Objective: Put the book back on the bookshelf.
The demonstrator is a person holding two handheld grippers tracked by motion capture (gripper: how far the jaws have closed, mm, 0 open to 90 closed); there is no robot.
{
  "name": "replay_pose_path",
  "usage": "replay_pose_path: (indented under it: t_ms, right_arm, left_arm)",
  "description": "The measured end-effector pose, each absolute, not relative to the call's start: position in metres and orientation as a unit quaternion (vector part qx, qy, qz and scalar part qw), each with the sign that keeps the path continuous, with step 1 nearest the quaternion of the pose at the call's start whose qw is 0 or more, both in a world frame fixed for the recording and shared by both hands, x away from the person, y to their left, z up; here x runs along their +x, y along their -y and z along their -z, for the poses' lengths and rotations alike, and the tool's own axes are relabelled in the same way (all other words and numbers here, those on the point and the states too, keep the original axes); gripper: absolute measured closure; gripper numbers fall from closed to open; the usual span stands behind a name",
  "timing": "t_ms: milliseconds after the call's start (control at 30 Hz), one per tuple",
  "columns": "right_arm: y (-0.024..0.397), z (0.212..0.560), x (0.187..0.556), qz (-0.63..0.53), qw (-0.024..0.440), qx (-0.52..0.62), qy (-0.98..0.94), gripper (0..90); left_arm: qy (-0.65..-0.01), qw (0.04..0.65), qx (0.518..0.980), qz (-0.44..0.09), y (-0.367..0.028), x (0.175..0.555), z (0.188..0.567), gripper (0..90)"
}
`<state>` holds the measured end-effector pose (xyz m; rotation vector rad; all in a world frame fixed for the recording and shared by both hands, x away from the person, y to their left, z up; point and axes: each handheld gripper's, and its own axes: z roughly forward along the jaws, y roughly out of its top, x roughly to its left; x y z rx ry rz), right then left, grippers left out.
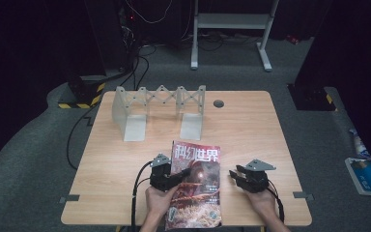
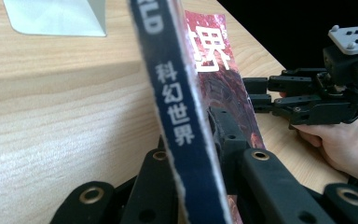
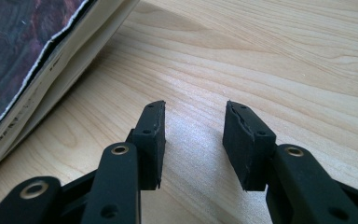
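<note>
A magazine (image 1: pixel 196 186) with a red cover and white Chinese title lies near the front edge of the wooden table (image 1: pixel 251 130). My left gripper (image 1: pixel 182 174) is shut on its left edge; in the left gripper view the dark blue spine (image 2: pixel 182 121) stands on edge, clamped in my left gripper (image 2: pixel 200 154). My right gripper (image 1: pixel 234 175) is open just right of the magazine, with its jaws pointing at it. In the right gripper view its pads (image 3: pixel 193 135) hold nothing and hover over bare wood, with the magazine's page edge (image 3: pixel 51 65) at the left.
A grey folding book stand (image 1: pixel 159 108) with two upright plates stands at the back of the table. A small round grey cap (image 1: pixel 218 103) sits at the back right. A white metal frame (image 1: pixel 232 29) stands on the floor behind the table.
</note>
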<state>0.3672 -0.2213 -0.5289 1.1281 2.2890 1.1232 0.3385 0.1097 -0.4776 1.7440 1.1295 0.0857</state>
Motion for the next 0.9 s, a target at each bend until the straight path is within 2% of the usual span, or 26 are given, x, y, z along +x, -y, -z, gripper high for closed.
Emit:
replay_pose_path:
  t_ms: [167, 900]
  right_arm:
    - [0.224, 0.529, 0.367, -0.406, 0.158, 0.407, -0.803, 61.2]
    - [0.221, 0.530, 0.363, -0.407, 0.165, 0.394, -0.807, 61.3]
  left_arm:
    - [-0.458, 0.504, 0.731, -0.041, -0.109, 0.339, 0.466, 81.2]
    - [-0.405, 0.481, 0.773, -0.081, -0.092, 0.346, 0.423, 81.5]
